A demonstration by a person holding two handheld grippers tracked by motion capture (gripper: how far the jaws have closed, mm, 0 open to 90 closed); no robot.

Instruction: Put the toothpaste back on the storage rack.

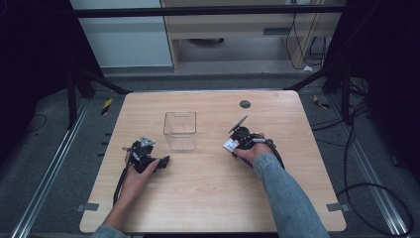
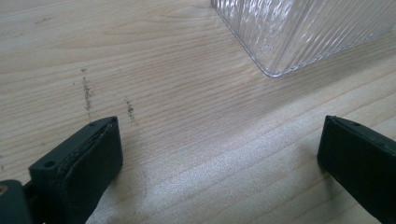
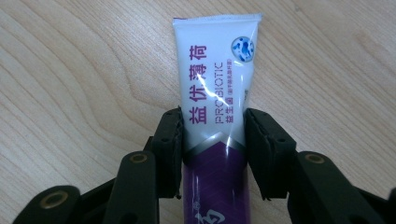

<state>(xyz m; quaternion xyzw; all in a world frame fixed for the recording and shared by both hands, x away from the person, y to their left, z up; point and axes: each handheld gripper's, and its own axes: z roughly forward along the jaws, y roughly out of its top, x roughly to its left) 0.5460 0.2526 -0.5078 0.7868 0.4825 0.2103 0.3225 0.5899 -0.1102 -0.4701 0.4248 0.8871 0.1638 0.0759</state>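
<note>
On the desk [image 1: 208,198], the left gripper [image 1: 163,159] rests with its jaws wide apart and nothing between them. At its 1 o'clock stands one clear ribbed plastic box [image 1: 180,130], open-topped and with nothing in it. Right of the box, the right gripper [image 3: 212,140] has its jaws narrowed onto one white-and-purple toothpaste tube [image 3: 215,93], which lies flat on the desk.
</note>
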